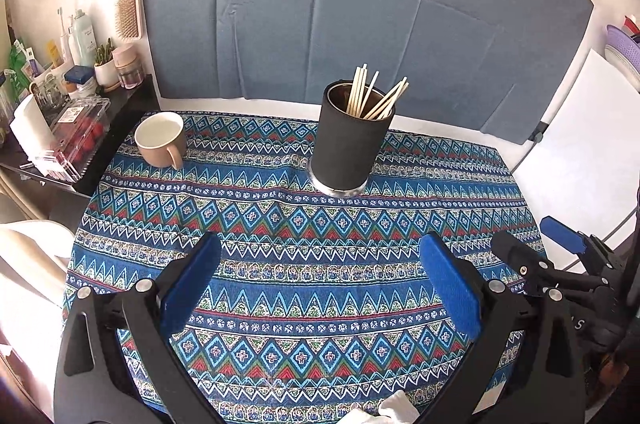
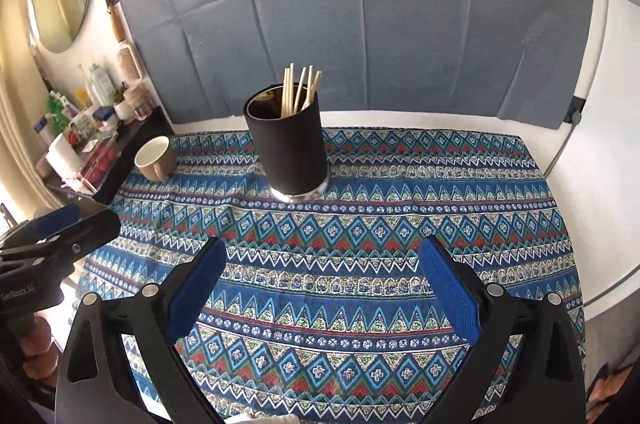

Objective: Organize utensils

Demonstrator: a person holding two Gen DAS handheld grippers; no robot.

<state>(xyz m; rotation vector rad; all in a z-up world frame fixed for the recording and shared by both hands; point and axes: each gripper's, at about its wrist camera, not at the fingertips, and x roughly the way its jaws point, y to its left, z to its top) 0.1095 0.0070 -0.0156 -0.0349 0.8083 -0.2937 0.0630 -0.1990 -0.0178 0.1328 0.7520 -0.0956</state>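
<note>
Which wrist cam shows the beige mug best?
Left wrist: the beige mug is larger, with rim, pale inside and handle all clear. Right wrist shows it smaller, near the left edge of the patterned cloth.

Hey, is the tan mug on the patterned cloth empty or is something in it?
Empty. The left wrist view looks into the upright tan mug and shows only its bare pale inside.
</note>
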